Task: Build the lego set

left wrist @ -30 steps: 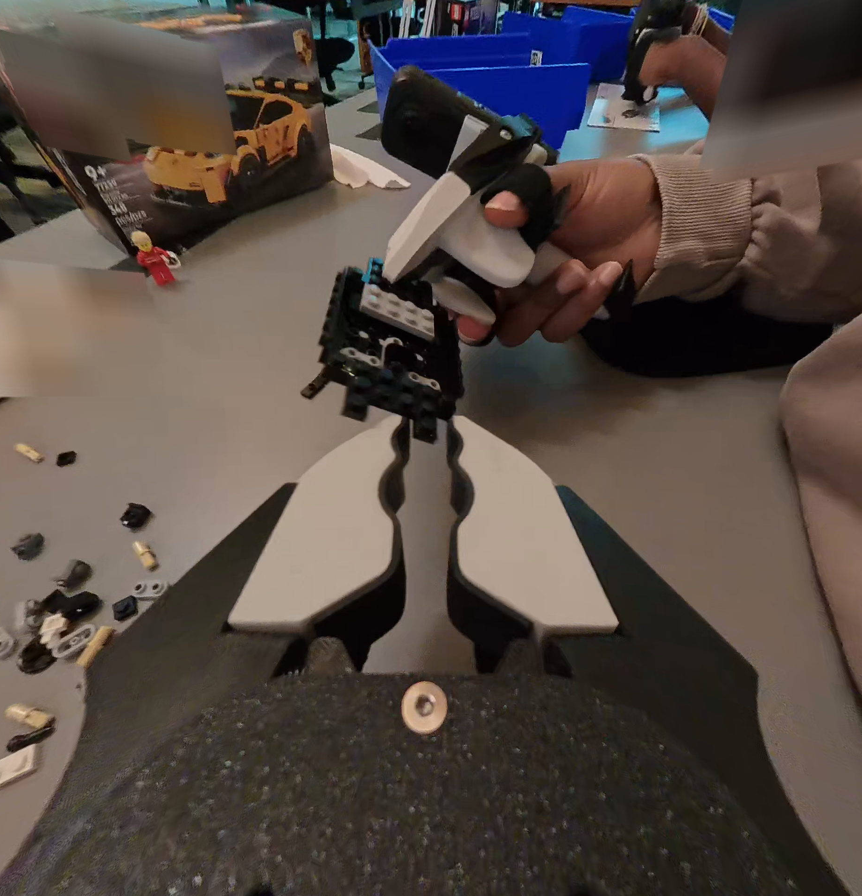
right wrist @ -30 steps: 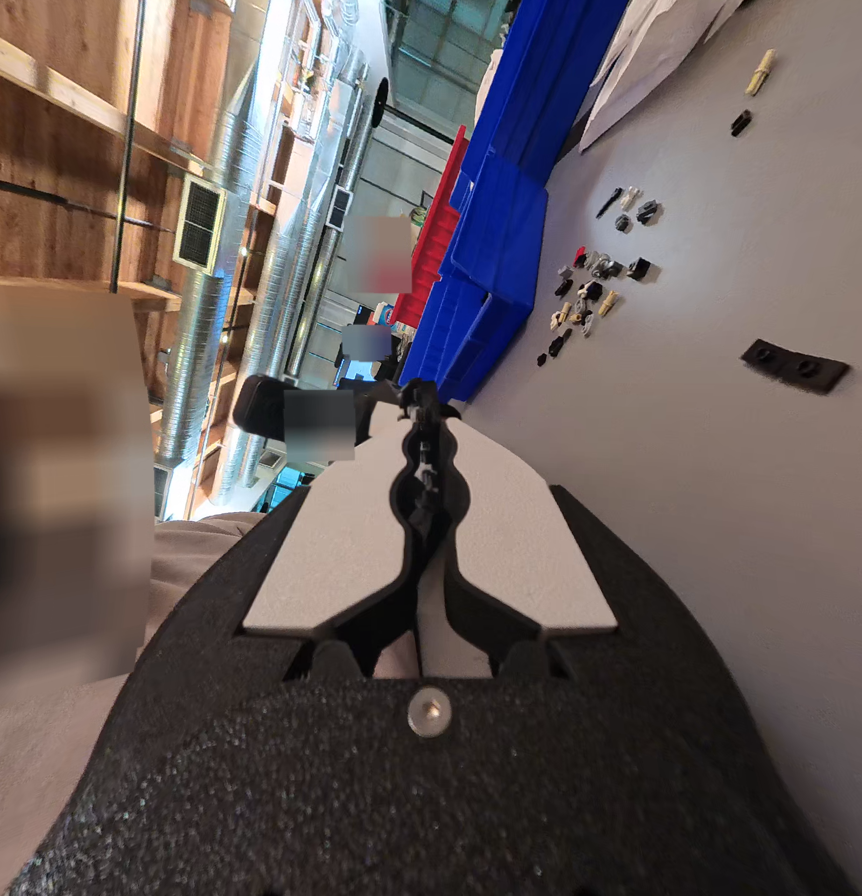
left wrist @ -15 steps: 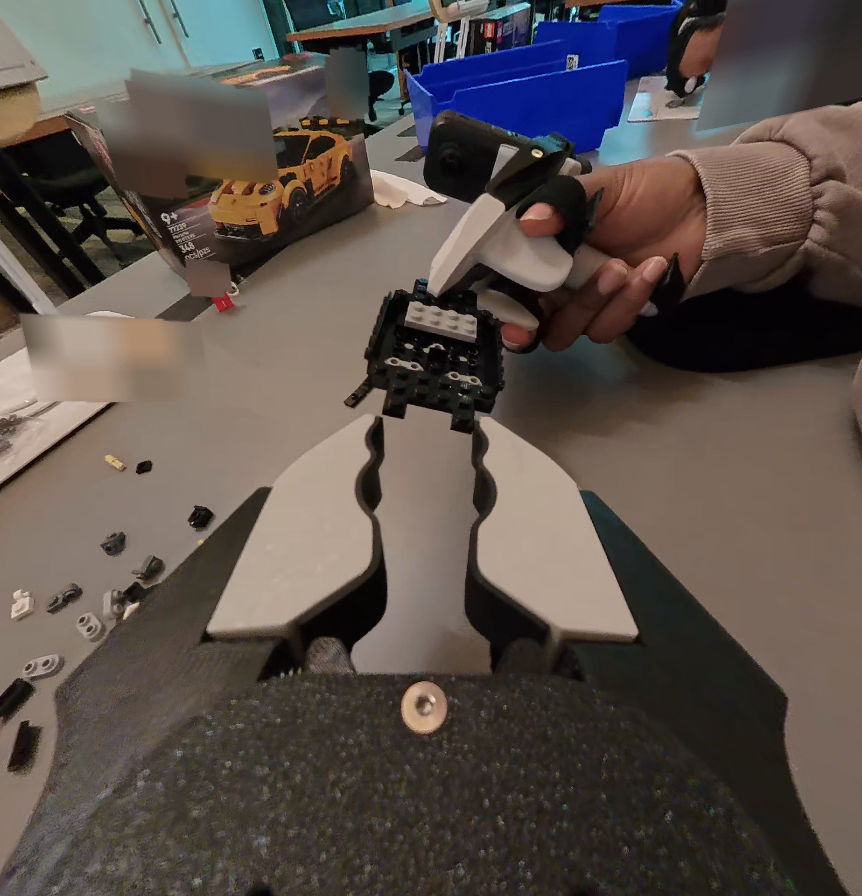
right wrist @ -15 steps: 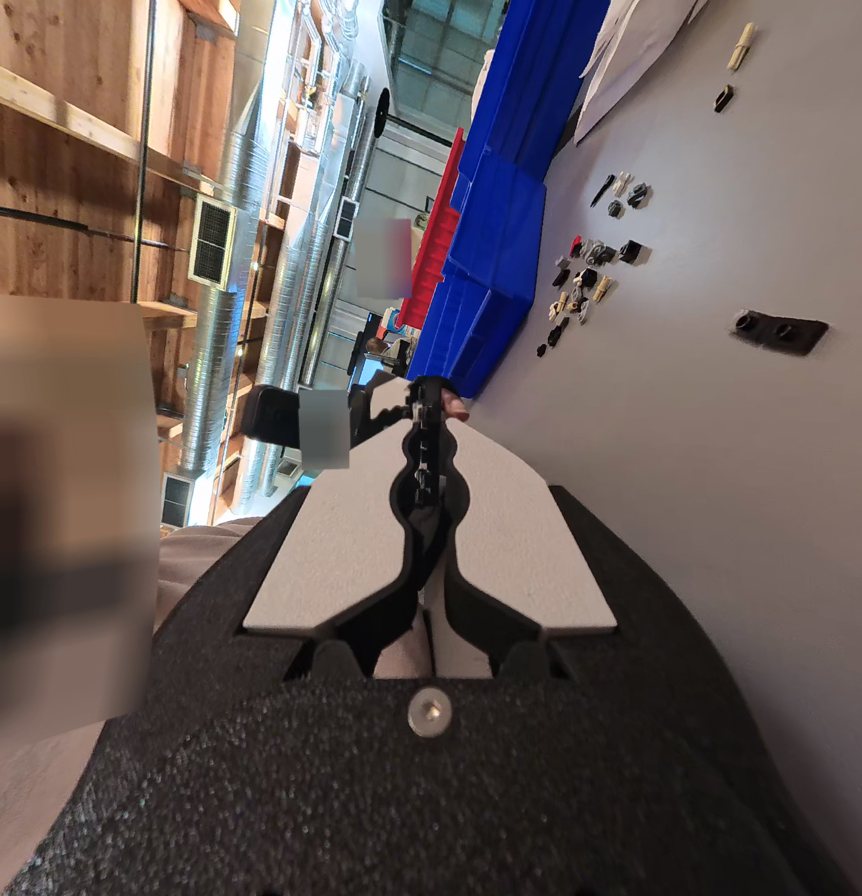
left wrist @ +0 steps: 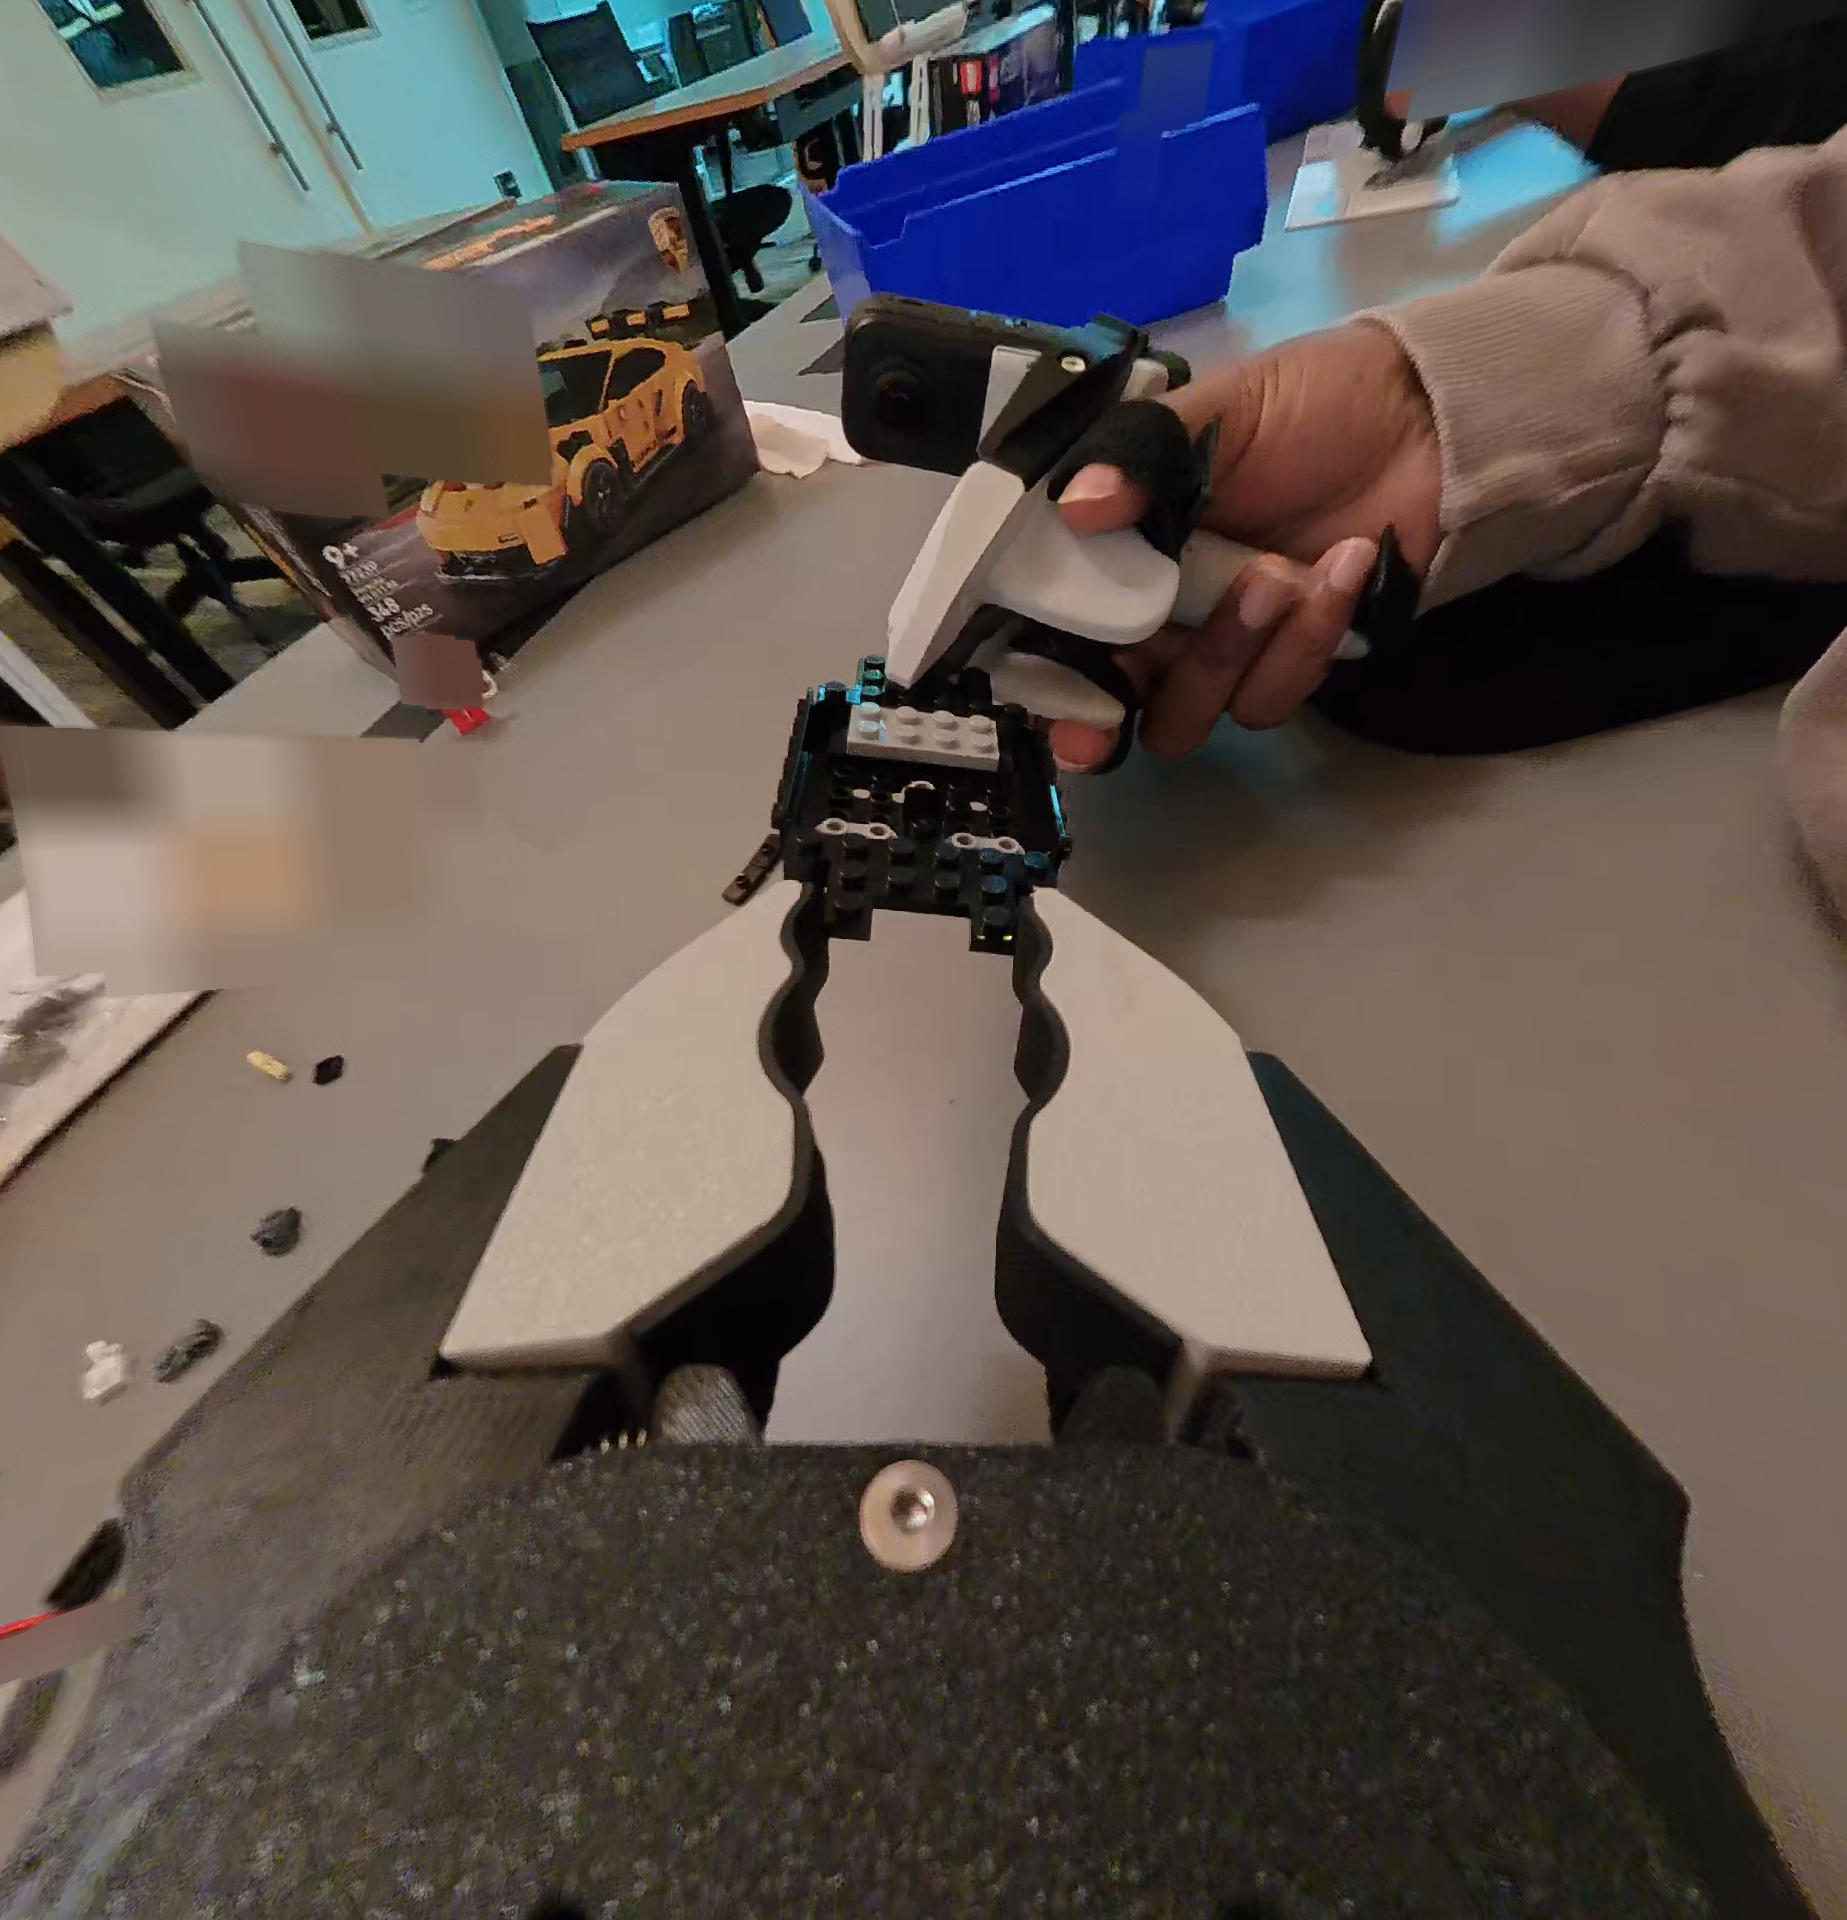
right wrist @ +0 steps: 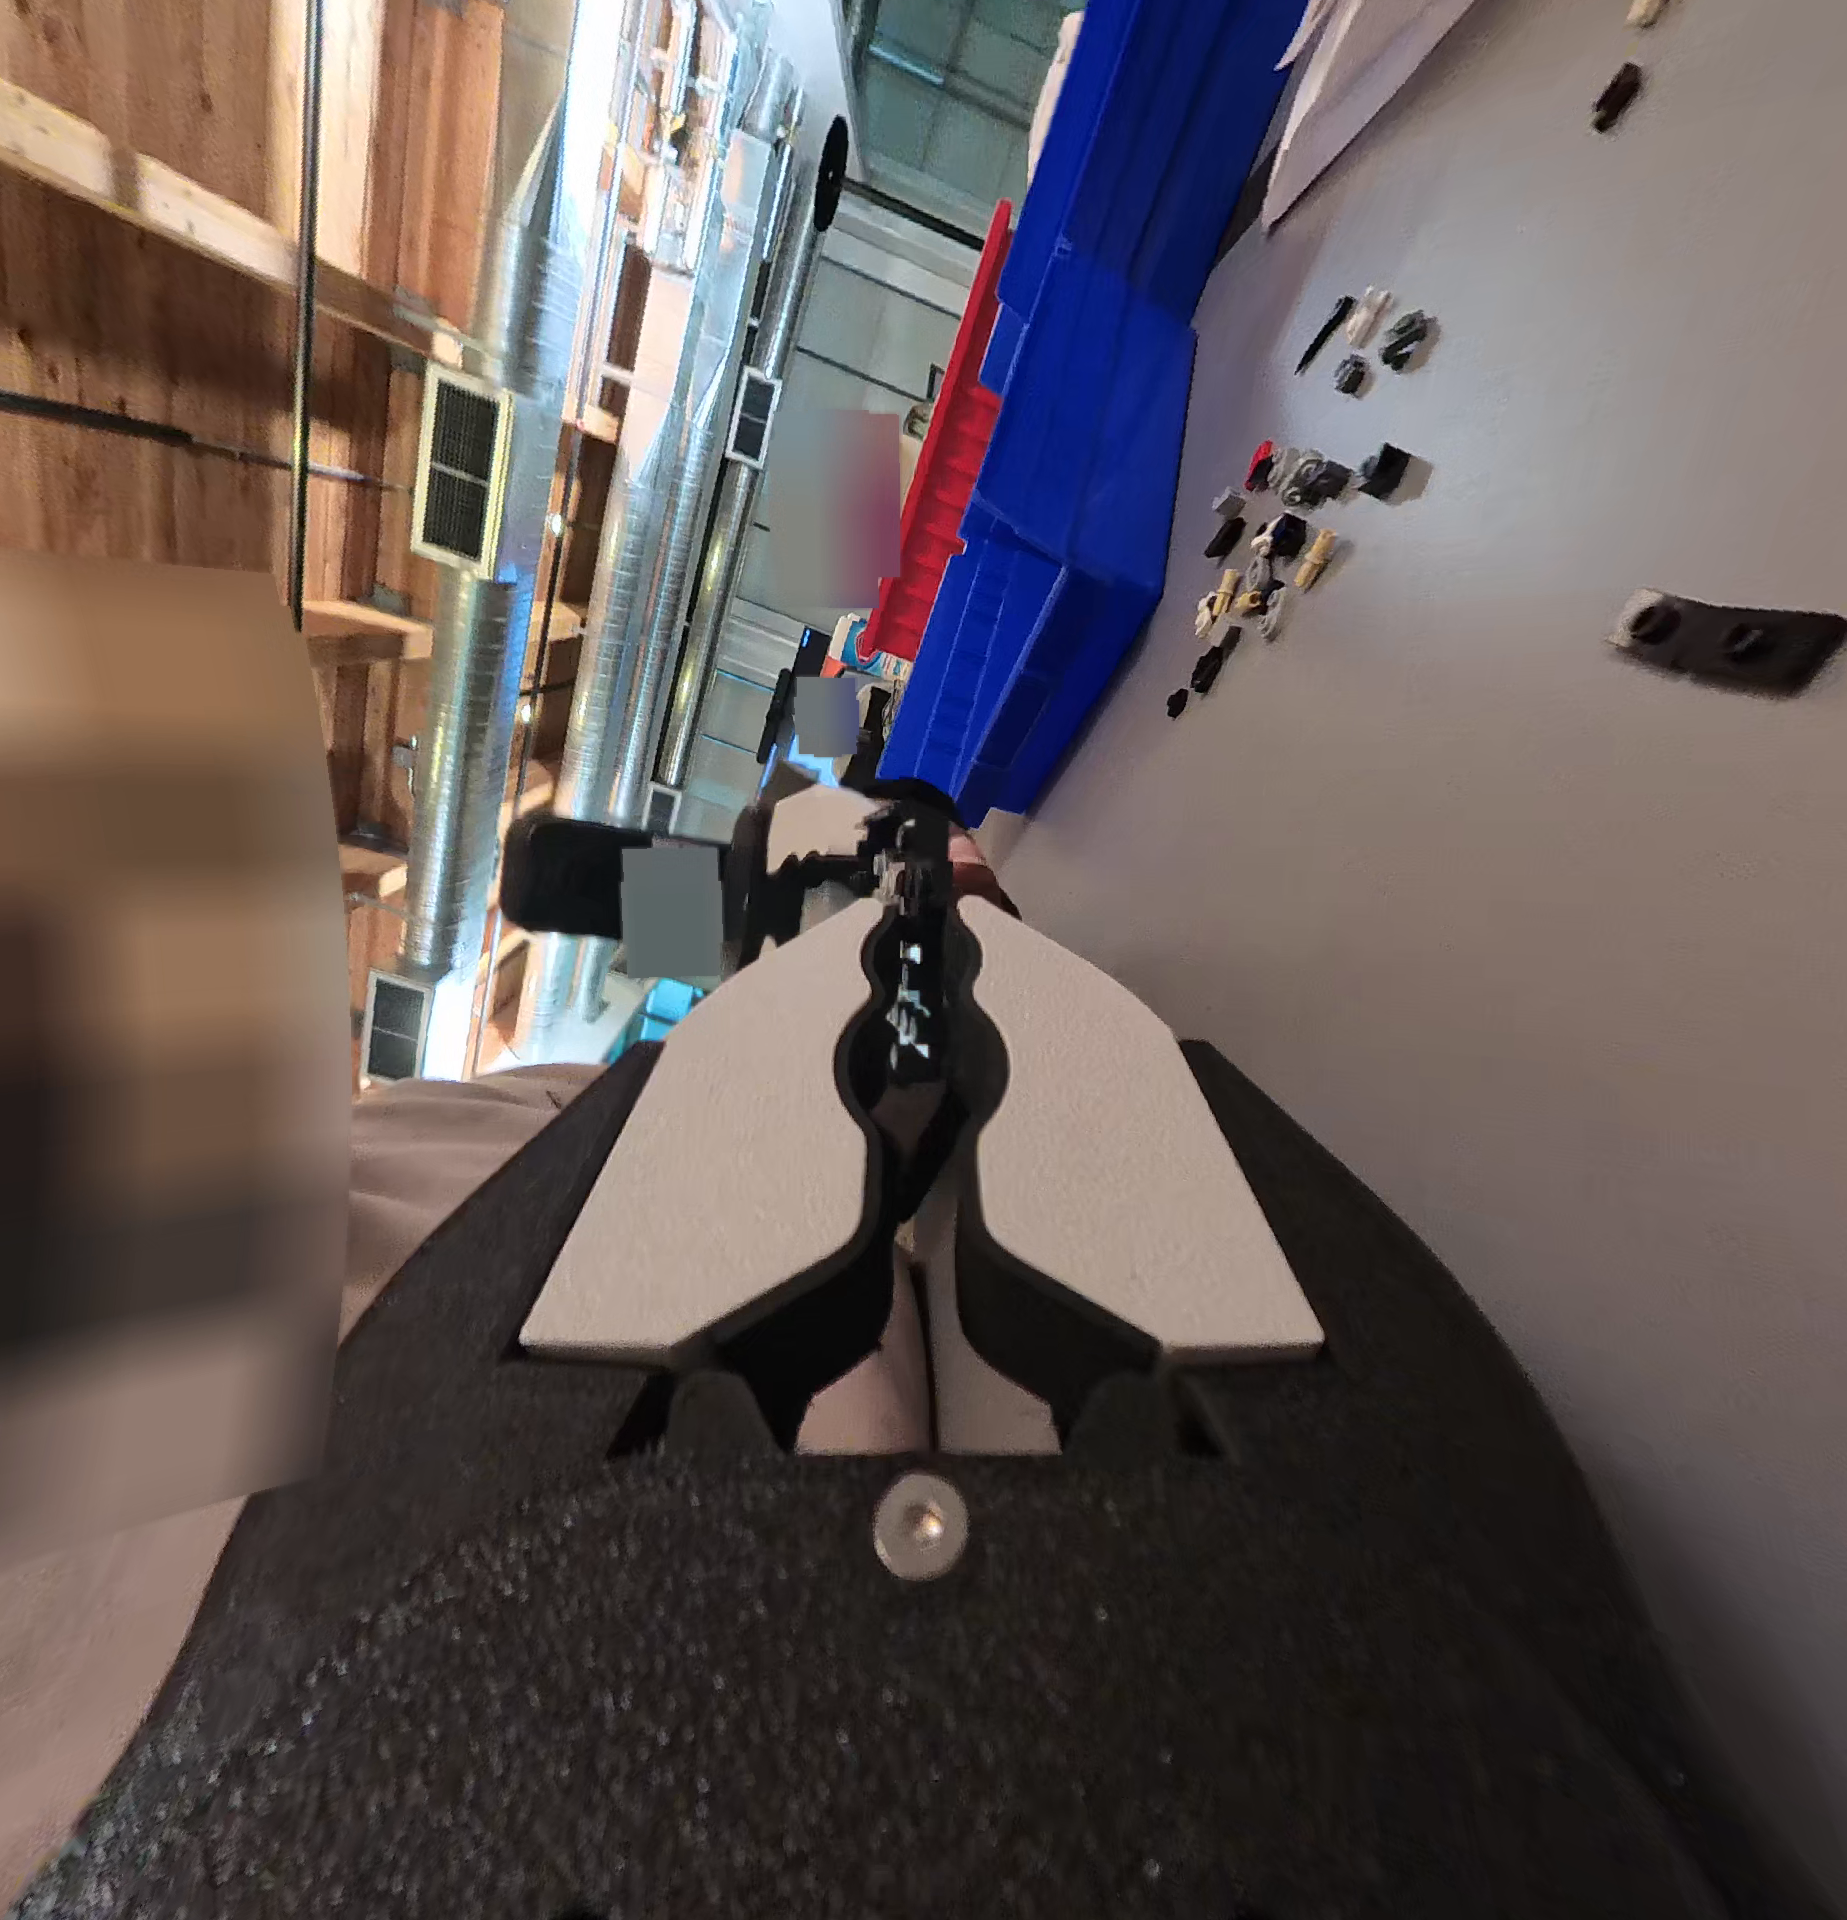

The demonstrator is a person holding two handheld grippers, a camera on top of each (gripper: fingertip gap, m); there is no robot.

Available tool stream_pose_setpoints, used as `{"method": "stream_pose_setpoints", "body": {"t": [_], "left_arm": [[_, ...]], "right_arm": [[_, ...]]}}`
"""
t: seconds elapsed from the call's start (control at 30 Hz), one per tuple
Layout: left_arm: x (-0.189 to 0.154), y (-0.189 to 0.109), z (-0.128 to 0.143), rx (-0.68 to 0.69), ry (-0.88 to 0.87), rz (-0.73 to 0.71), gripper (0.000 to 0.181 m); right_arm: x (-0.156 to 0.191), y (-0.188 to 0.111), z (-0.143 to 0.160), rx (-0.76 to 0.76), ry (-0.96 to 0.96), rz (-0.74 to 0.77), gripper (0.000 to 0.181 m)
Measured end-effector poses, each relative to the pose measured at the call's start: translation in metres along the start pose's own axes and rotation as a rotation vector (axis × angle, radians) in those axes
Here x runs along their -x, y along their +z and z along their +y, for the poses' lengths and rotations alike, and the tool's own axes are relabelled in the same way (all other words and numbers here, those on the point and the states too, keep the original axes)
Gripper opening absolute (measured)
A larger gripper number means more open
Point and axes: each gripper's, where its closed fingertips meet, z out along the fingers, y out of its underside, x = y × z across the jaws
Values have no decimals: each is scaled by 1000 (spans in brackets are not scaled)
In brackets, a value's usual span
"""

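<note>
The black lego assembly [left wrist: 924, 821] hangs above the grey counter [left wrist: 1418, 1039], clamped at its far edge by the right gripper [left wrist: 929, 675], whose fingers are closed narrowly on it. The left gripper [left wrist: 914, 914] lies just before its near edge, fingers wide and empty, flanking it. The studded black frame carries a light grey plate [left wrist: 924, 732]; loose small pieces [right wrist: 1283, 540] lie well apart.

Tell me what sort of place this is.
Likely a shared workshop or lab: blue storage bins along the grey worktable, exposed metal ducts under a timber ceiling, more desks behind.
</note>
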Motion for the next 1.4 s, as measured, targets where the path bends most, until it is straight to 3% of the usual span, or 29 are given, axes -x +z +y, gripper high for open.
{"method": "stream_pose_setpoints", "body": {"t": [0.1,0.17,0.3,0.4,0.53,0.77,0.83,0.93,1.0,1.1,1.2,1.4], "left_arm": [[6,-4,0,-23,-98,27,35],[12,-8,1,-28,-158,38,35],[19,-9,8,-30,-242,57,35],[19,-7,10,-44,-275,68,35],[22,-8,9,-62,-280,57,35],[29,-12,6,-102,-314,50,35],[30,-13,5,-108,-303,38,35],[28,-12,3,-109,-295,41,35],[27,-12,2,-115,-286,41,35],[26,-11,-2,-121,-262,25,35],[32,-15,-6,-128,-232,-57,35],[55,-25,-11,-134,-187,-288,35]], "right_arm": [[7,-8,-6,48,-136,4,17],[0,-20,-19,113,-361,124,17],[-51,-34,-47,457,-954,562,17],[-80,-27,-51,709,-1128,616,21],[-103,-20,-51,876,-1142,614,20],[-110,-16,-49,922,-1122,625,7],[-91,-12,-54,838,-1124,590,7],[-22,4,-58,714,-1231,428,7],[19,16,-40,773,-1334,313,7],[37,32,-8,933,-1425,246,7],[30,45,0,966,-1399,338,7],[26,75,-11,670,-1143,554,7]]}}
